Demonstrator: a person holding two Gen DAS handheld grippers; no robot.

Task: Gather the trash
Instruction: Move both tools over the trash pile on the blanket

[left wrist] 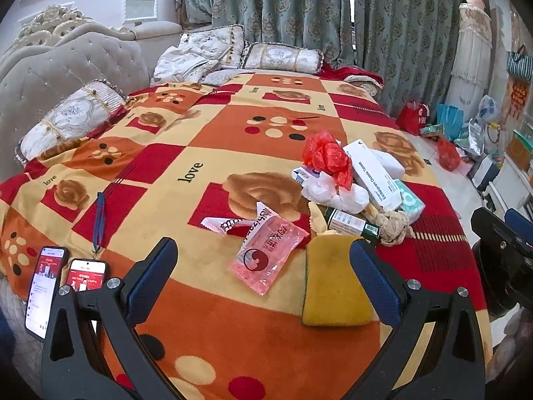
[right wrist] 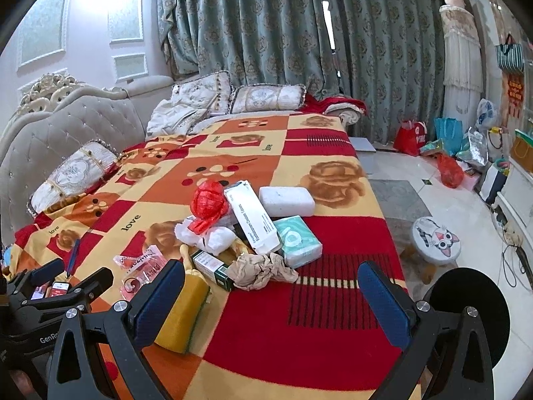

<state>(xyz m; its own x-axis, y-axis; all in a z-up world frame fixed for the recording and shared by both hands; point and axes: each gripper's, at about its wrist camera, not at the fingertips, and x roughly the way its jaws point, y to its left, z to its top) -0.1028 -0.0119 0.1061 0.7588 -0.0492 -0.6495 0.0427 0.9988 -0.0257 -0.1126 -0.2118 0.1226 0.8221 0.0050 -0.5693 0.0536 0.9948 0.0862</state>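
Two tools, both wide open and holding nothing, above a bed covered by a red, orange and cream blanket (left wrist: 206, 140).

Left tool (left wrist: 263, 280): blue pads spread apart; a yellow sponge (left wrist: 334, 286) lies on the blanket just inside the right-hand pad, and a pink plastic packet (left wrist: 266, 253) lies between the fingers, further out.

Right tool (right wrist: 269, 300): pads spread apart over bare blanket; the yellow sponge sits beside its left pad.

Trash pile, mid-blanket, toward the bed's right edge:
- crumpled red plastic bag (right wrist: 208, 201), on top
- long white carton (right wrist: 251, 221), leaning across the pile
- white block (right wrist: 286, 201), behind the carton
- teal tissue pack (right wrist: 299, 241), beside the carton
- green-and-white box (right wrist: 213, 266), at the front
- beige crumpled wrapper (right wrist: 263, 270), touching the green box
- white crumpled bag (right wrist: 213, 238), under the red one

Two phones (left wrist: 70, 283) with lit screens at the blanket's near left edge. Round black bin (right wrist: 466, 313) on the floor, right of the bed.
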